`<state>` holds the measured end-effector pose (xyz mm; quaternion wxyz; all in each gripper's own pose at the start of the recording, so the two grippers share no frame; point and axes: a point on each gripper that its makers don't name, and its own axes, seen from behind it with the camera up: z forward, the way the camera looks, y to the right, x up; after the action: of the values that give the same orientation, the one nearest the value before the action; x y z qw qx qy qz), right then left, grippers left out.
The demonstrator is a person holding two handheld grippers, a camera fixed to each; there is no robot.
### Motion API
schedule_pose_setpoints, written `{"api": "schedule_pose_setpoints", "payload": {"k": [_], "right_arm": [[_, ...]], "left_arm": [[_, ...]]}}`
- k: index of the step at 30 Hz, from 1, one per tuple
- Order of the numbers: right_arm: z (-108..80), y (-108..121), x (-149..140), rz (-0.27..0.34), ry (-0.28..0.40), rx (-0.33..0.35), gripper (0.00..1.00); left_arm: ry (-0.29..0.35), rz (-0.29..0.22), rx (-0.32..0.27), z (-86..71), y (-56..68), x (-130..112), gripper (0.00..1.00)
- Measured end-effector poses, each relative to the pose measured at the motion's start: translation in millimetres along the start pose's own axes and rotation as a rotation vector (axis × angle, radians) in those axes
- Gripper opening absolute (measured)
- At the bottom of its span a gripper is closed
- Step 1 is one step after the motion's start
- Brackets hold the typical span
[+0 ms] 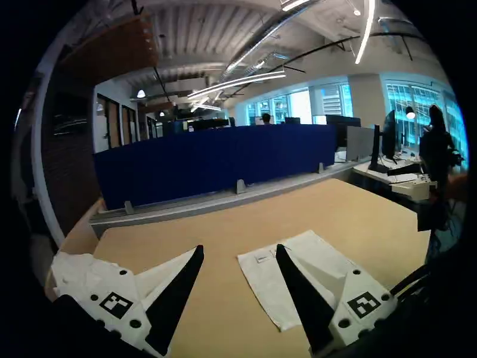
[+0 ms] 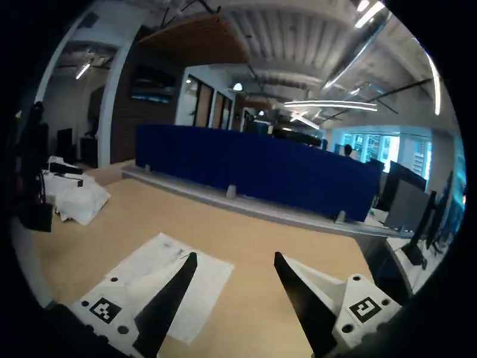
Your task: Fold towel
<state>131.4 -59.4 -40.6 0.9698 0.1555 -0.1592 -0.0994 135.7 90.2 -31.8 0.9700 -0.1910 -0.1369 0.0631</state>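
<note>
A white towel (image 1: 271, 277) lies flat on the light wooden table (image 1: 238, 238), spread as a rectangle with a small tag near its far edge. In the left gripper view it sits under and beside the right finger of my left gripper (image 1: 238, 253), which is open and held above the table. In the right gripper view the same towel (image 2: 203, 286) lies under the left finger of my right gripper (image 2: 234, 258), also open with nothing between its fingers. Neither gripper touches the towel.
A blue partition (image 1: 214, 158) on a grey rail runs along the table's far edge. A heap of white cloth (image 2: 77, 200) lies at the table's far left corner. Monitors and desks (image 1: 387, 155) stand to the right, where a person (image 1: 438, 149) stands.
</note>
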Motion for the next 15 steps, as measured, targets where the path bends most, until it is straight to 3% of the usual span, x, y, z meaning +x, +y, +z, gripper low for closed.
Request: {"api": "schedule_pose_setpoints", "payload": {"k": [5, 15], "right_arm": [[3.7, -23, -22, -0.015, -0.09, 0.095, 1.0], [15.3, -42, -63, -0.02, -0.173, 0.145, 1.0]], "left_arm": [[-0.072, 0.024, -0.082, 0.6, 14.4, -17, 0.9], [-0.16, 0.021, -0.125, 13.2, 28.3, -67, 0.89]]}}
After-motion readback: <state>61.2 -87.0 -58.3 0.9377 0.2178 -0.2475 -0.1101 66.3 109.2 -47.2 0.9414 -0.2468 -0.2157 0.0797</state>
